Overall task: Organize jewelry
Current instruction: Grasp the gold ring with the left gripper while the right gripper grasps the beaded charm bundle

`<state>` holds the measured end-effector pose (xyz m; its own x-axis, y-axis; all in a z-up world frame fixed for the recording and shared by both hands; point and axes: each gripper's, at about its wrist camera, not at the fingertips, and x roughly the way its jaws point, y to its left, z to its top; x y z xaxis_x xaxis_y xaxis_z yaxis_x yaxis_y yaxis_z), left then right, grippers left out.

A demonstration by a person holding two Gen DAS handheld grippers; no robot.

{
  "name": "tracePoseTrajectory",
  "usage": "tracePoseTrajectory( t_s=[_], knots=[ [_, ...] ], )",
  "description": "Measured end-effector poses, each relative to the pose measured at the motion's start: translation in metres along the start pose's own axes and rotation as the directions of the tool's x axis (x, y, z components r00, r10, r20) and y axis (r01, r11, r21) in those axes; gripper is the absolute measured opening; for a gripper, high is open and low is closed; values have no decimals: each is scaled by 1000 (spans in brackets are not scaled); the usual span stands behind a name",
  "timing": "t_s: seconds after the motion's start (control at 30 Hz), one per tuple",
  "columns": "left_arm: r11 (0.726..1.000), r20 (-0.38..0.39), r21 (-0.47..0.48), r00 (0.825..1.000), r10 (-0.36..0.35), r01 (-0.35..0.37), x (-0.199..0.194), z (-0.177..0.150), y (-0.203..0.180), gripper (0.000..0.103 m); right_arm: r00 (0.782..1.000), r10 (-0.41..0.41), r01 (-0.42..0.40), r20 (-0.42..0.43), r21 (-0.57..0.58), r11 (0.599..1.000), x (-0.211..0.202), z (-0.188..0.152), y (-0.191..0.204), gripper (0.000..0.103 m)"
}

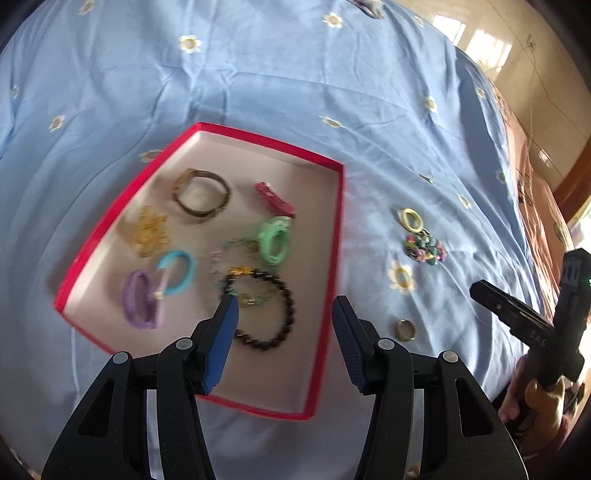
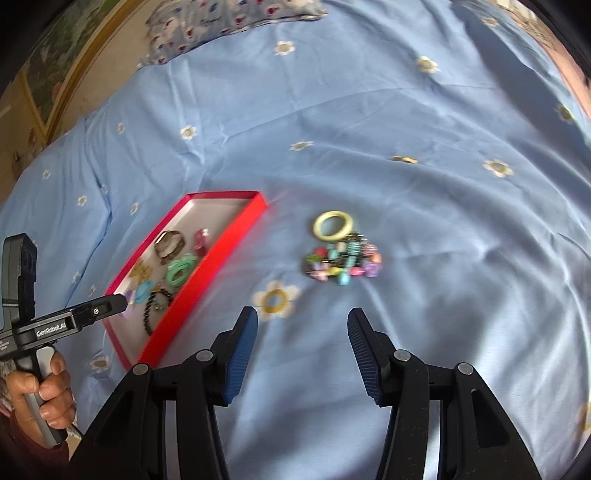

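Observation:
A red-rimmed box (image 1: pixel 334 236) (image 2: pixel 221 236) lies on the blue bedspread and holds several pieces: a brown bangle (image 1: pixel 201 195), a pink clip (image 1: pixel 275 199), a green ring (image 1: pixel 274 240), a black bead bracelet (image 1: pixel 273 317), blue and purple hair ties and a gold piece. My left gripper (image 1: pixel 284 310) is open and empty above the box's near right part. On the bedspread right of the box lie a yellow ring (image 1: pixel 412 218) (image 2: pixel 333 224), a multicoloured bead cluster (image 1: pixel 424 247) (image 2: pixel 341 262) and a small metal ring (image 1: pixel 405 329). My right gripper (image 2: pixel 303 325) is open and empty, short of the bead cluster.
The blue bedspread (image 2: pixel 443 166) has printed daisies and soft folds. A patterned pillow (image 2: pixel 229 18) lies at the far end. The other gripper's body and the hand holding it show at the right edge of the left wrist view (image 1: pixel 532 332) and at the left edge of the right wrist view (image 2: pixel 44 325).

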<state>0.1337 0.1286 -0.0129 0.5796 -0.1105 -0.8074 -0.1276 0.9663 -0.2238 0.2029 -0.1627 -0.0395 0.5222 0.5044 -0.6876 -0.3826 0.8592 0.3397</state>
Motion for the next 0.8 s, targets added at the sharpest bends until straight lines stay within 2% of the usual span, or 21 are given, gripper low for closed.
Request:
tracePoseTrajectory(
  t_s=[0.43,0.67,0.8],
  knots=[
    [990,-55,124,996,-64,70,17,-5,-60,52,1000,-16,16,5,33,999,7,9,-29,53],
    [972,-121,201,988,-97,121,42,-21,-95,52,1000,-22,22,-3,31,999,21,18,-36,53],
    [967,-155,223,984,-89,122,60,-26,-105,52,999,-25,26,-23,31,999,34,20,-39,53]
  ],
)
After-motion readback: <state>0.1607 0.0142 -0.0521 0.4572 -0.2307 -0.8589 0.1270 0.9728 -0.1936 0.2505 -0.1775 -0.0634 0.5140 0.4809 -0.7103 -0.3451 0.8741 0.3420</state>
